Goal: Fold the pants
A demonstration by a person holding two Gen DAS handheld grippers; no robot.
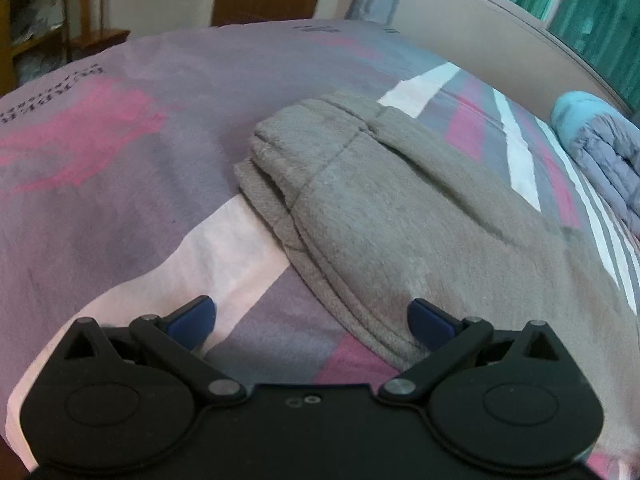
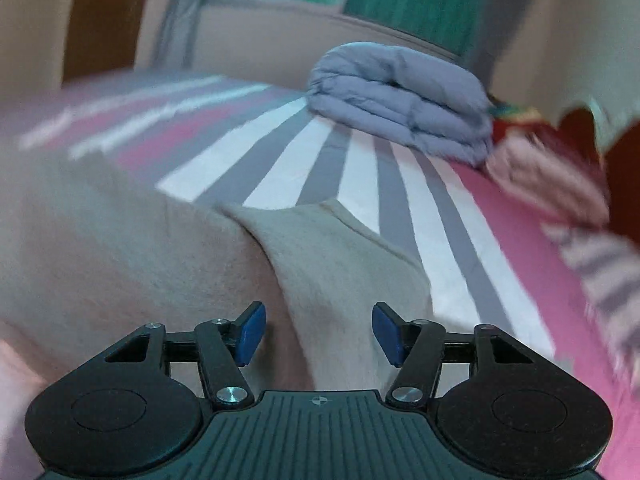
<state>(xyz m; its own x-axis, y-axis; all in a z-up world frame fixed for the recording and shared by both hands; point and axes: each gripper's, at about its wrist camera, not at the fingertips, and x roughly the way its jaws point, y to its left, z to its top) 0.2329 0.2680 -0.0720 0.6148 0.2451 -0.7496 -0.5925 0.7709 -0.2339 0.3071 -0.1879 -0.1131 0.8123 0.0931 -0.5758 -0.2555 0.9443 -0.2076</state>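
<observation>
Grey fleece pants lie folded in layers on the bed, filling the middle and right of the left wrist view. My left gripper is open and empty, just above the near hem of the pants. The pants also show in the right wrist view, pale and blurred, with a folded corner pointing away. My right gripper is open and empty, low over that corner of the pants.
The bed sheet is purple with pink patches and white stripes. A folded blue-grey quilt lies at the head of the bed, with striped cloth to its right. Wooden shelves stand at the far left.
</observation>
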